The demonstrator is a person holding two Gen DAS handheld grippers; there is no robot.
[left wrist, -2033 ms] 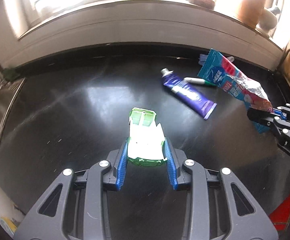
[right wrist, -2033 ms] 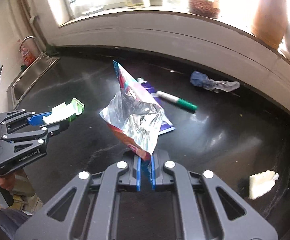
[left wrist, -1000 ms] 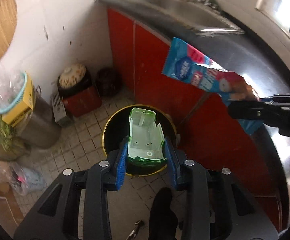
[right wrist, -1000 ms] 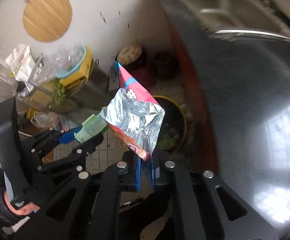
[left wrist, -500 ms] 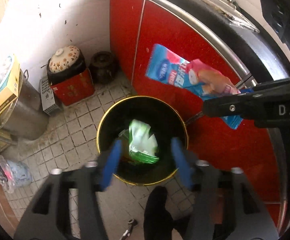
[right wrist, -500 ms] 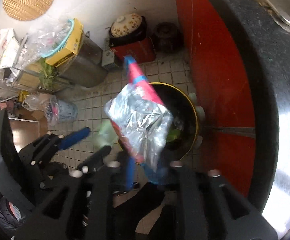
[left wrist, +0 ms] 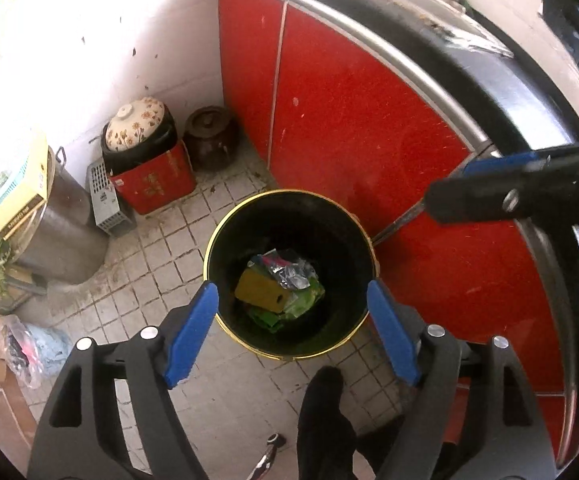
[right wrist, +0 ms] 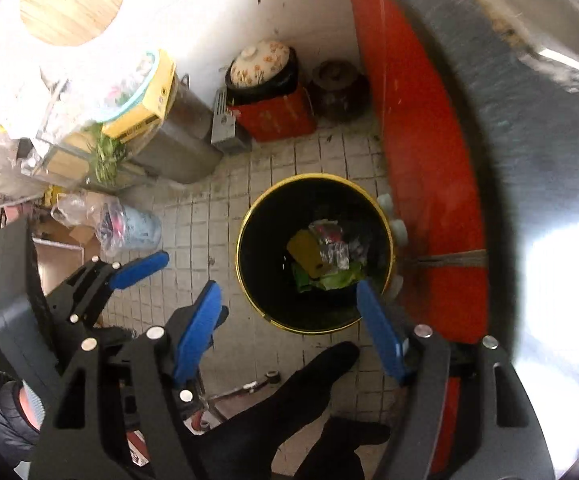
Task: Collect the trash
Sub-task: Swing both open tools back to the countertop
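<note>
Now, with the left tool (left wrist: 291,330) and right tool (right wrist: 289,326) both spread wide and empty above the bin (left wrist: 225,240), confirm the trash (left wrist: 285,284) lies inside before you withdraw.

Right tool (right wrist: 289,312) gapes empty above trash bin (right wrist: 249,276).

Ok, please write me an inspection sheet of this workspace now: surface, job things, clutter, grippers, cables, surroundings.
Surface: tiled floor, grimy.
Job's things: black bin with a yellow rim holds a foil wrapper, a yellow piece and green packaging.
Clutter: flowered pot, red box, brown jar, metal drum, bagged items.
Grippers: left gripper open and empty above the bin; right gripper open and empty.
Cables: nothing seen.
Surroundings: red cabinet doors, steel counter edge, white wall.
</note>
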